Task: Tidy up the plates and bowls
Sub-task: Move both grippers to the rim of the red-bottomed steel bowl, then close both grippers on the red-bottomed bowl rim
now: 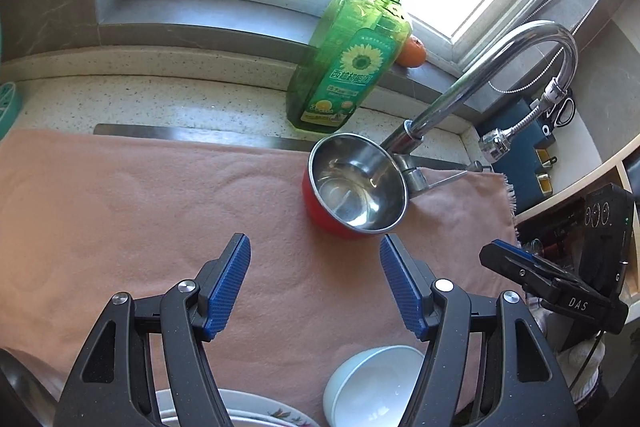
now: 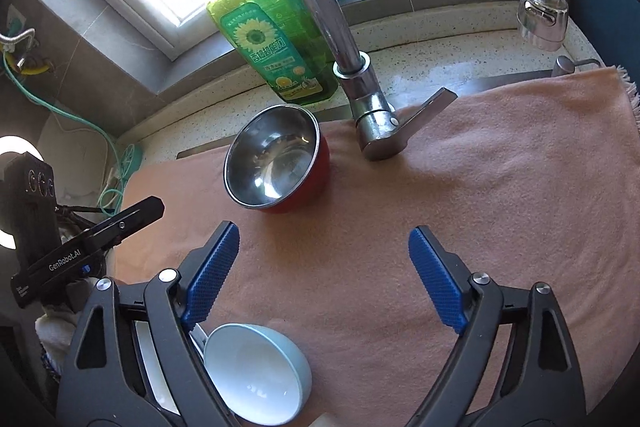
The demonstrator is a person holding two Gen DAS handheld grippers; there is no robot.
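Each tool is a black plastic frame of angular linked arms with triangular cut-outs, joined by round silver screws. The left tool [image 1: 315, 283] and the right tool [image 2: 324, 279] both carry blue, finely ribbed fingertip pads [image 1: 228, 291]. White lettering marks their black bodies.

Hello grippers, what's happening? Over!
Left gripper and right gripper open, empty. Steel bowl upright on cloth. Tap beside it.

A speckled pale stone table [image 2: 432, 67] is carrying a pink cloth [image 2: 480, 211] and a green dish-soap pump bottle [image 2: 276, 39]. A red-walled steel bowl [image 2: 276, 167] and a pale blue ceramic bowl [image 2: 256, 371] are sitting on the cloth.
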